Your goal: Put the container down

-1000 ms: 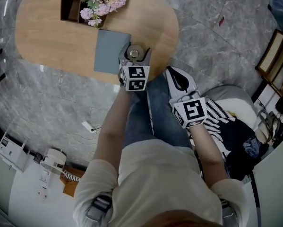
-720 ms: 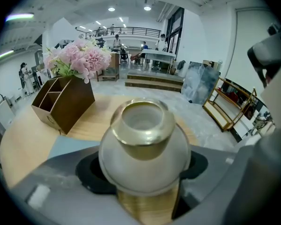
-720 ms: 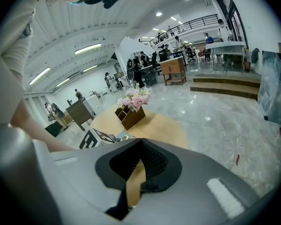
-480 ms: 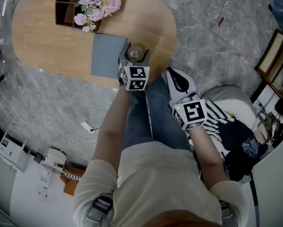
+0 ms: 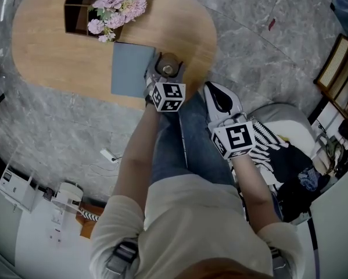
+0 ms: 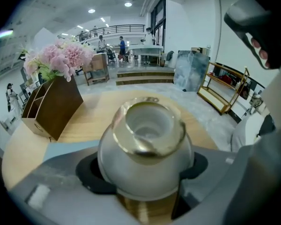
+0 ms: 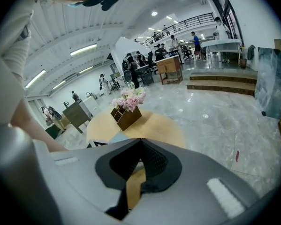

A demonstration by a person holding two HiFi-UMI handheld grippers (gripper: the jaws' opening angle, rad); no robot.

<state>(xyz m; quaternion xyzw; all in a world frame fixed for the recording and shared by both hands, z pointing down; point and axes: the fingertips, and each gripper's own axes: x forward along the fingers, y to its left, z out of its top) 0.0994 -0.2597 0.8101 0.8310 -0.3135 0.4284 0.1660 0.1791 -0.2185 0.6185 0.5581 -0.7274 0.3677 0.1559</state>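
On the oval wooden table [image 5: 51, 45], pink flowers [image 5: 118, 4] are being displayed in a wooden organizer [image 5: 75, 10]. Just right of a grey-blue mat [image 5: 127, 68], at the table's near edge, a frosted, gold-rimmed container [image 6: 145, 158] is being gripped by the left gripper [image 5: 166, 70], whose jaws are spread wide around it. Further right, off the table, the right gripper [image 5: 219, 97] is being held with its jaws together and nothing between them.

Container [image 6: 145, 144] base hidden behind left claw [image 6: 144, 171]; contact with desk [image 6: 93, 121] cannot be told. Head view: flowers [image 5: 118, 4] and desk cut off by top edge.
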